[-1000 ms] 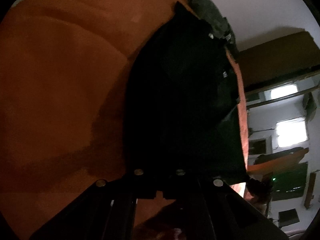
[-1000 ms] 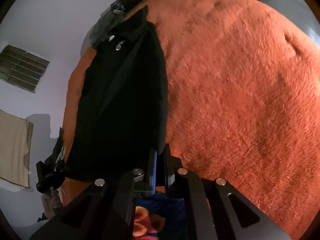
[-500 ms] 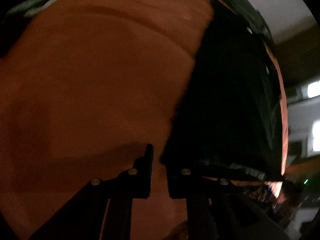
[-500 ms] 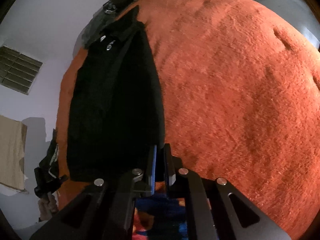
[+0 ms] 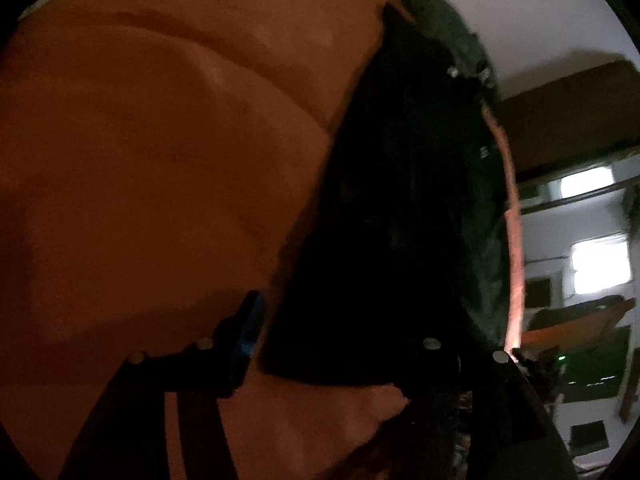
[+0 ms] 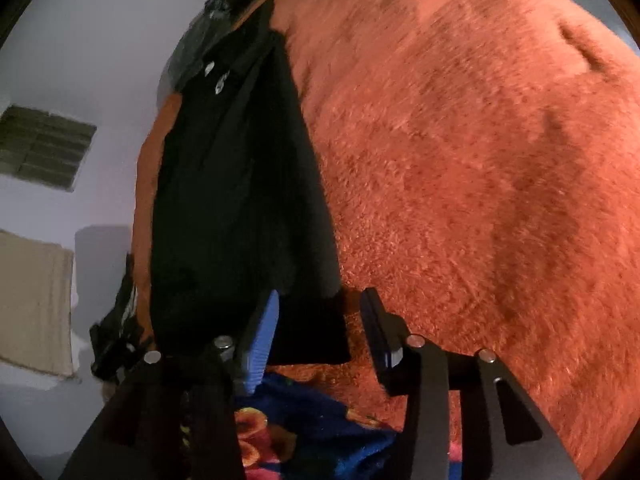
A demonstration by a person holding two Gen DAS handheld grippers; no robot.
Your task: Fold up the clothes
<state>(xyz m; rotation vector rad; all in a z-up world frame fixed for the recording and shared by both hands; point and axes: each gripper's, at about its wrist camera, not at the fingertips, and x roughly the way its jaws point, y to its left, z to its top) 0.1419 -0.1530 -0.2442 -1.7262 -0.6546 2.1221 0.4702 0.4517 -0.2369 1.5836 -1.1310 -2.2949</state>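
A black garment [image 6: 240,200] lies folded in a long strip on the orange fuzzy blanket [image 6: 460,180], running away from me along the blanket's left edge. My right gripper [image 6: 320,332] hovers at the strip's near right corner. Its jaws are opening; the corner lies flat between the blue pads [image 6: 262,340], which do not press on it. In the dark left wrist view the same garment [image 5: 400,220] lies at centre right. My left gripper [image 5: 340,344] stands at its near edge, jaws opening and the cloth lying loose between them. That gripper also shows as a dark shape [image 6: 116,340] beside the blanket edge.
A blue flowered cloth [image 6: 312,432] lies under the right gripper at the near edge. A dark grey bundle [image 6: 208,40] sits at the garment's far end. A white wall with a vent [image 6: 44,148] and a beige towel [image 6: 32,304] is left of the blanket.
Both grippers were shut on the garment's near edge and holding it up. They have sunk toward the blanket and spread their jaws; the garment now lies flat, let go.
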